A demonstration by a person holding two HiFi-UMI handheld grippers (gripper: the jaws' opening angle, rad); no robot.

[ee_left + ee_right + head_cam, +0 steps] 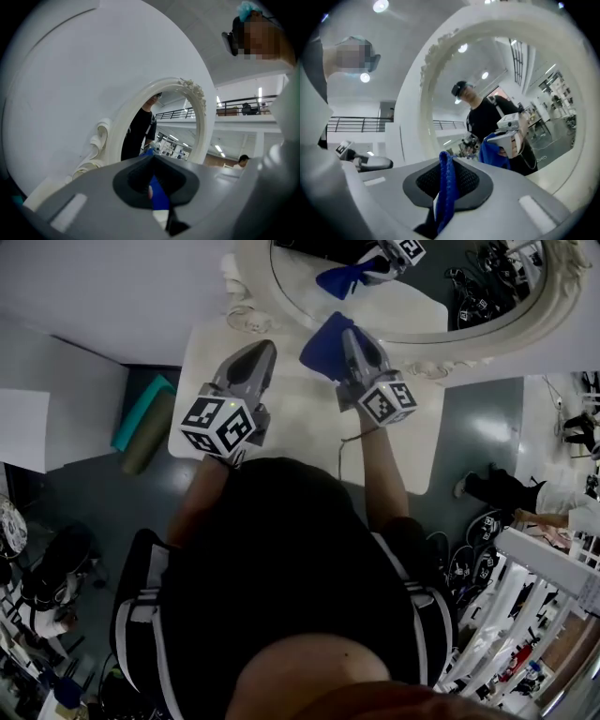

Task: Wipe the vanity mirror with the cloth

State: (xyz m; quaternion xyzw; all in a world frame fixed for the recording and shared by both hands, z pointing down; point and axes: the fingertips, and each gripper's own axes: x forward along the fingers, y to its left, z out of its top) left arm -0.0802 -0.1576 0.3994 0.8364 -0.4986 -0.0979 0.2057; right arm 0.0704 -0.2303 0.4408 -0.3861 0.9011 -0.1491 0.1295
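The vanity mirror (427,307) has an ornate white oval frame and stands at the back of a white table (300,432). My right gripper (349,334) is shut on a blue cloth (323,345), held just in front of the mirror's lower frame and apart from the glass. In the right gripper view the cloth (446,187) stands pinched between the jaws of the right gripper (446,159), facing the mirror (440,84). My left gripper (261,351) hovers over the table left of the cloth, jaws together, holding nothing. In its own view the left gripper (154,161) points at the mirror (199,117).
A teal mat and an olive roll (141,418) lie on the floor left of the table. A thin cable (349,442) runs across the tabletop near my right arm. Racks, gear and a person's legs (497,488) crowd the floor at right.
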